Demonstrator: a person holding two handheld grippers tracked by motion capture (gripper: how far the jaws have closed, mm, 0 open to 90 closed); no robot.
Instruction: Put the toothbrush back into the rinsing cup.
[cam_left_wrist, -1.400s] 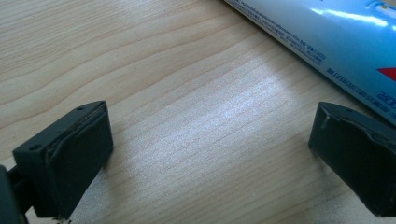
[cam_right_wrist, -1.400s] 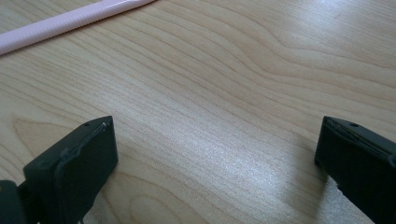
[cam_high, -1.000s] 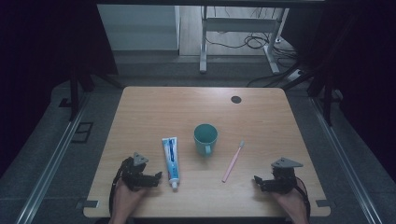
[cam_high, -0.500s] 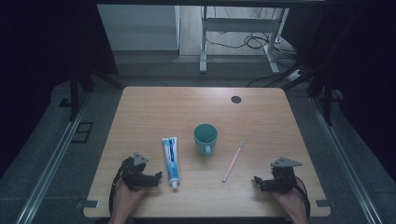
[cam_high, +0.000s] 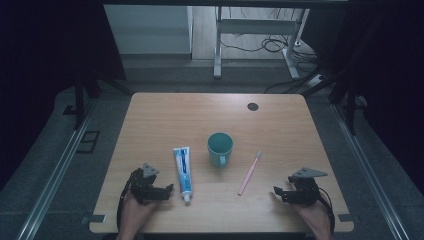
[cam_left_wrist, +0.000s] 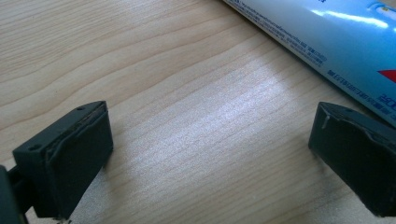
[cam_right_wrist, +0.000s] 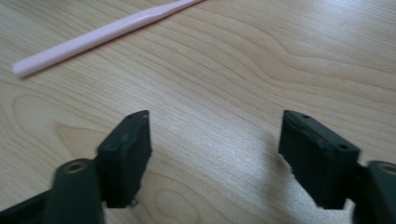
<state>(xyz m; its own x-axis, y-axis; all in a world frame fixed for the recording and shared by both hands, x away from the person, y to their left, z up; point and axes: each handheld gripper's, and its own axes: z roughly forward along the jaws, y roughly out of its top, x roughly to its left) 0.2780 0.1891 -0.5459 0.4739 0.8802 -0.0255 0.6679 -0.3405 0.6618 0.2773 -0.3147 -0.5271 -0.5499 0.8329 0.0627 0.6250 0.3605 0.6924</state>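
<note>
1. High view: left gripper (cam_high: 167, 190) resting just beside the tube (cam_high: 183, 171); right gripper (cam_high: 278, 192) lying near the toothbrush (cam_high: 249, 172); cup (cam_high: 220, 148) standing between them on the table (cam_high: 165, 117).
2. Left gripper view: jaws standing apart, gripping nothing; tube (cam_left_wrist: 327, 35) lying just beyond them.
3. Right gripper view: jaws standing apart, having just been closing, nothing between; toothbrush (cam_right_wrist: 100, 35) lying ahead.
</note>
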